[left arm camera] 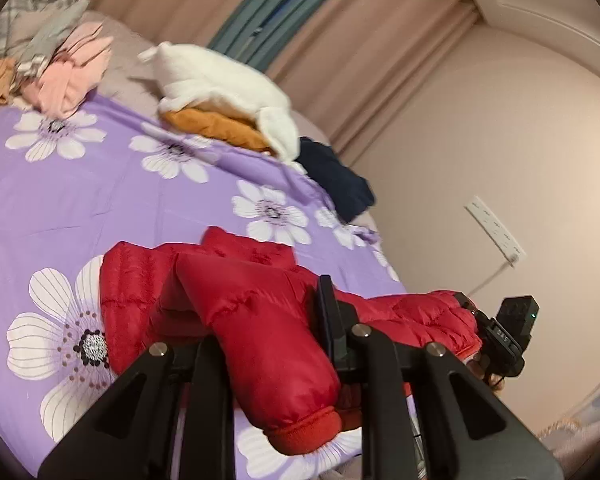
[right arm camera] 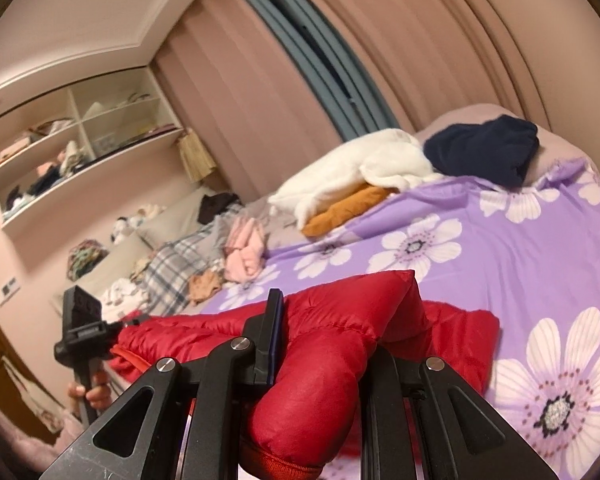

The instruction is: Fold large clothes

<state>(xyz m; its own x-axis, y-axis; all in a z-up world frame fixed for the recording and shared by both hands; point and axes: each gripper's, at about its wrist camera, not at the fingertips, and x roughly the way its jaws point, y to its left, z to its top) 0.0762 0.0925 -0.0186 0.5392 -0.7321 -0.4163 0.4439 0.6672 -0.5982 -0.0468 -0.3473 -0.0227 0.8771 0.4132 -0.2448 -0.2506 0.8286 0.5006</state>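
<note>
Both the left tongs (left arm camera: 256,320) and right tongs (right arm camera: 324,332) seem narrowly clamped on a sleeve each of the red puffer jacket (left arm camera: 404,312) over the floral bed (left arm camera: 100,200).

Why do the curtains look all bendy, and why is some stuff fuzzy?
Both wrist views use a fisheye lens, so the straight curtains bow and the corners go dark. In the left wrist view the white garment is smeared by motion blur. In the right wrist view the shelves look soft, while the red jacket close up stays fairly sharp.
</note>
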